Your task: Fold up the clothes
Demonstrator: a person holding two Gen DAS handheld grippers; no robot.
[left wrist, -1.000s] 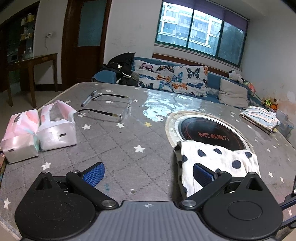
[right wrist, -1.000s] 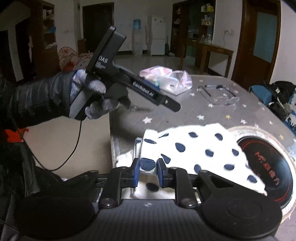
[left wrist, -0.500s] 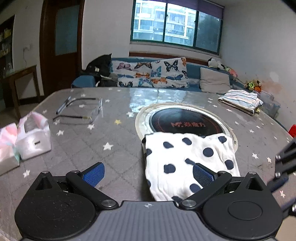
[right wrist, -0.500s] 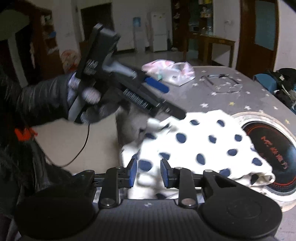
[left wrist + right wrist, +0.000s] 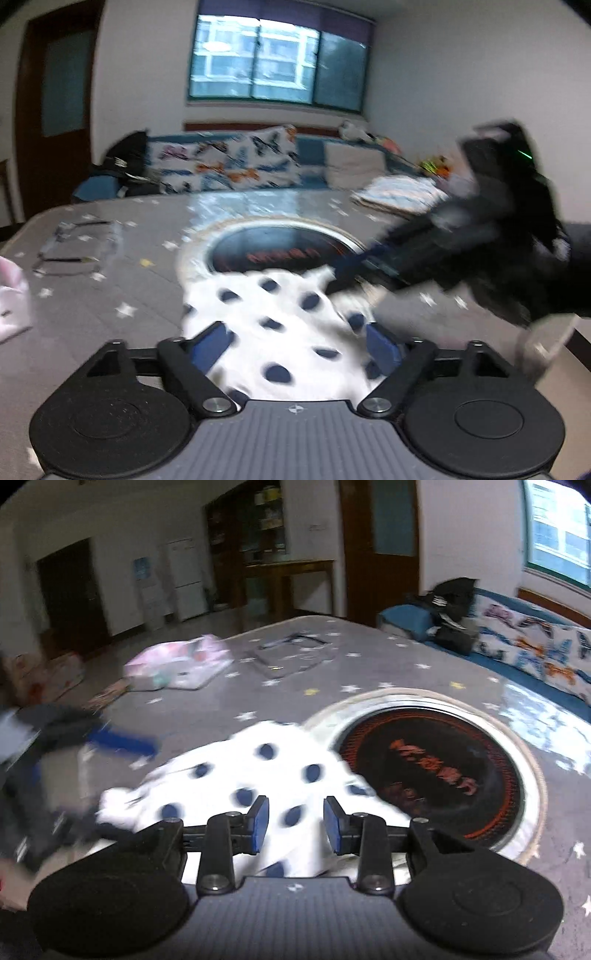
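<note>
Polka-dot garment [image 5: 280,325] lies bunched near the desk's near edge, its far hem overlapping the rim of the round inset burner [image 5: 280,251]. Both views blurred, so fold lines hard to read.

Left gripper [image 5: 297,341]: jaws wide apart, cloth lying between and below them, nothing clamped. Right gripper [image 5: 293,825]: jaws apart too, narrower gap, cloth under them; can't tell if the pads touch the fabric. From the left view the right gripper comes in over the garment's right side, tip near its far right corner.

Step in hand, as judged: getting both grippers onto an edge of the garment for the next fold.

To do it well:
- Slow down first; the blur suggests fast motion and cloth corners are easy to miss.
- Pinch only the top layer at two corners of the same edge, not the middle of the heap.
- Set the two holds well apart so the edge stays taut when lifted.
- Lift low, carry over, line edge on edge, then let go together.
- Keep the cloth from sliding off the near edge of the desk [image 5: 369,664].

Glasses [image 5: 291,651] and tissue packs [image 5: 177,662] sit toward the far left side, well apart from the work. A folded striped cloth [image 5: 402,192] lies at the far right edge.
</note>
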